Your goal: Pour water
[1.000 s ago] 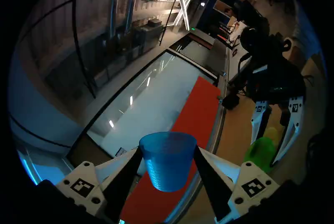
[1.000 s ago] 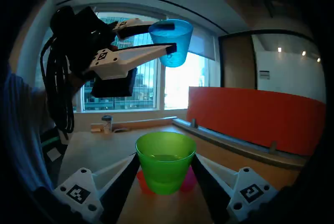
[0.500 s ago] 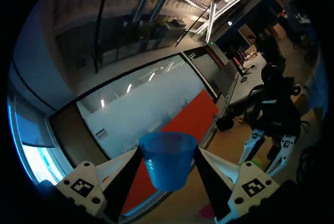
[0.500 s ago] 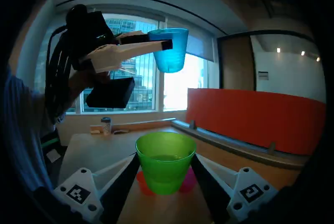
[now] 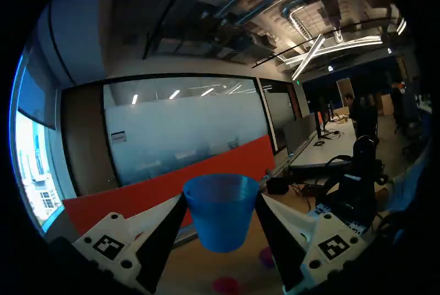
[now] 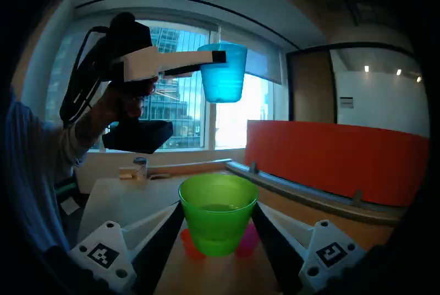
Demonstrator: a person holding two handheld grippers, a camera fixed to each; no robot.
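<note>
Far side, right gripper view: tall glazed window wall [image 6: 181, 113] across the background.

Right: long orange-red partition panel [image 6: 341, 157], upright along the far edge of the pale wooden tabletop [image 6: 126, 201].

Left gripper [image 5: 220, 201]: narrowed onto the blue translucent plastic cup [image 5: 221, 218], one finger pressed against each side below the rim. Cup upright, mouth up; contents not discernible.

Right gripper view: same blue cup high in the air at far left, well above the tabletop and above the green cup. Person's hand [image 6: 124, 102] wrapped round the left gripper's handle.

Right gripper [image 6: 218, 207]: narrowed onto the green translucent plastic cup [image 6: 218, 220], both fingers against its sides. Cup upright, near and central, with a level of clear liquid visible partway up inside. Cannot tell whether its base touches the tabletop.

Smallest: small red plastic cup [image 6: 188, 240] and small magenta plastic cup [image 6: 250, 237], on the tabletop just behind the green cup at left and right, both partly hidden by it.
</note>
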